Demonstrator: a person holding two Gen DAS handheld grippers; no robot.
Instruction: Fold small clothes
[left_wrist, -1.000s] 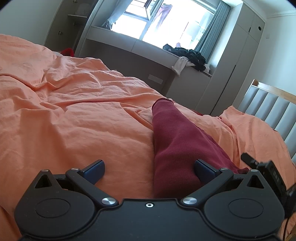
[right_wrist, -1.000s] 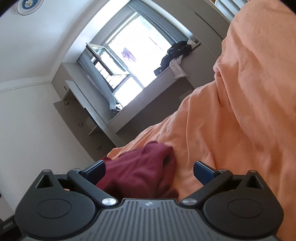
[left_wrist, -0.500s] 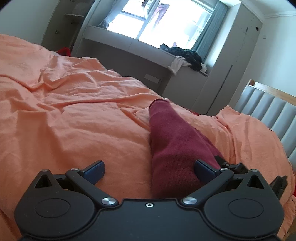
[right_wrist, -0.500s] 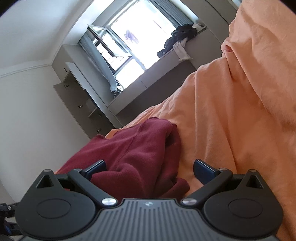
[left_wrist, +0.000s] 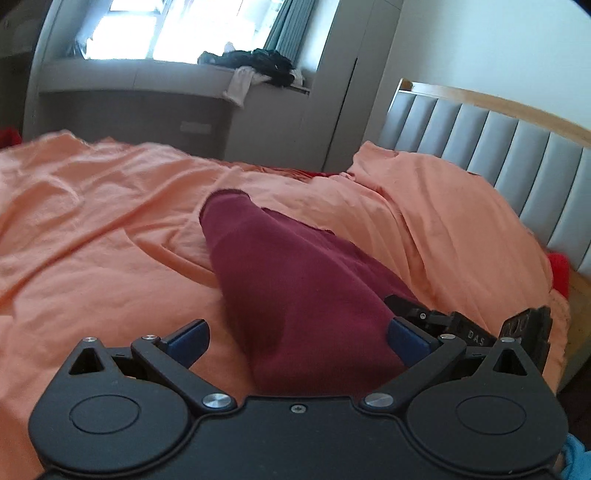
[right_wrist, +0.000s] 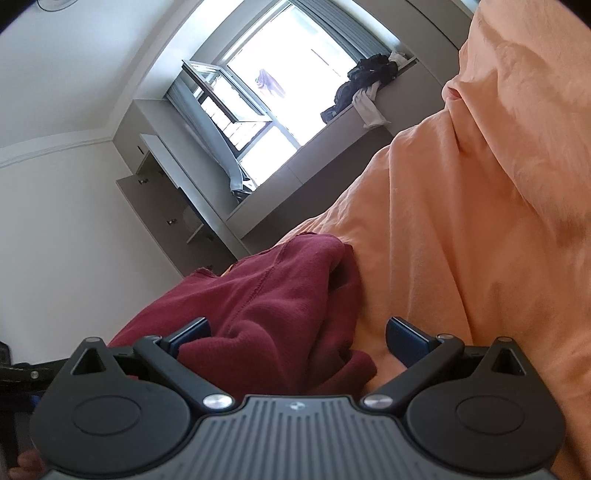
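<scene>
Swung right toward the headboard (left_wrist: 491, 147); both grippers (left_wrist: 297, 338) (right_wrist: 297, 334) spread wide, gripping nothing, straddling maroon garment (left_wrist: 295, 288) on orange sheet (left_wrist: 92, 229).

Only readable text: "DAS" in pale letters on the right gripper (left_wrist: 476, 334), seen from the left wrist view; further characters beside it illegible.

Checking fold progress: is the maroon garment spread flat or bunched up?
Bunched. The maroon garment is doubled over in layers with a rumpled heap near the right tool, not flat on the orange sheet.
</scene>
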